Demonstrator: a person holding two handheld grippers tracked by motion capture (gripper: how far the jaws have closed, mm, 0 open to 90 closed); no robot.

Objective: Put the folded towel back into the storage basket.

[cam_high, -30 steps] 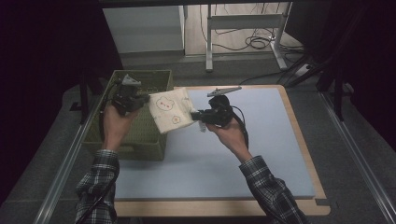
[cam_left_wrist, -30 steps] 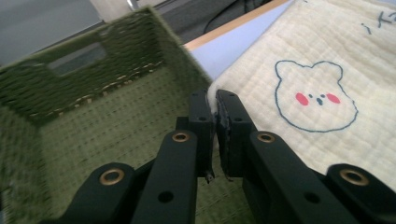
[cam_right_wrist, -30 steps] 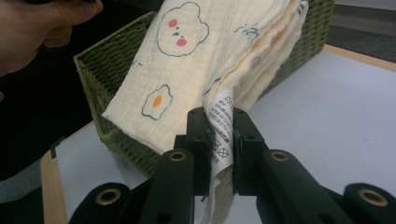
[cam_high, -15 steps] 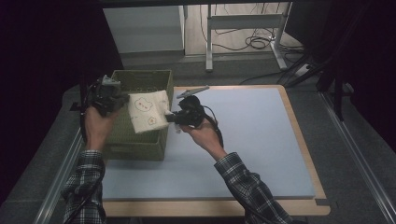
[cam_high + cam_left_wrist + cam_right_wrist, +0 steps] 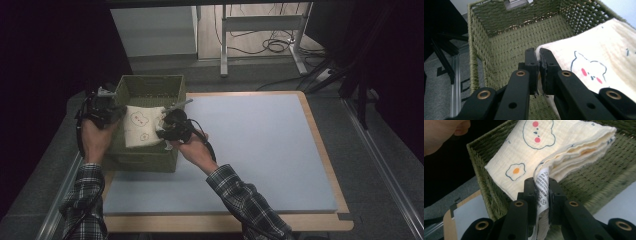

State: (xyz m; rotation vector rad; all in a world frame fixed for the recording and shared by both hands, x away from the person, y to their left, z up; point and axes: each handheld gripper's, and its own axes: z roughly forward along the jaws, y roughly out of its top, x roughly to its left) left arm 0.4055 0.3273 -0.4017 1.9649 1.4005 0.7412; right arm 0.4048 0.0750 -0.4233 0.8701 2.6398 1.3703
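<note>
While we hold the load between our two hands, the biggest thing under us is the table [image 5: 260, 150] with its pale blue mat, and at its near-left corner stands the green woven basket [image 5: 150, 90], open at the top, its walls upright and its bottom bare where we can see into it through the left gripper view.

Over the basket's near half hangs the folded cloth [image 5: 142, 125], cream muslin printed with little bears and fried eggs. It spans the opening from side to side, carried by us and, as far as we can tell, not yet resting on the basket floor. We judge it light and entirely limp: it will sag wherever we do not support it, and the stacked layers seen in the right gripper view could slide apart or fan open if we let one side go first. It is neither fragile nor slippery, since the crinkled weave gives the pads good purchase.

Our left gripper [image 5: 537, 68] has its jaws pressed together on the cloth's edge at one corner. Our right gripper [image 5: 541, 195] pinches the opposite edge through all the layers, with the white care label [image 5: 541, 192] caught between the jaws.

For handling, we would take such a cloth at two opposite edges, biting the whole stack rather than the top layer, and lower both sides evenly.
</note>
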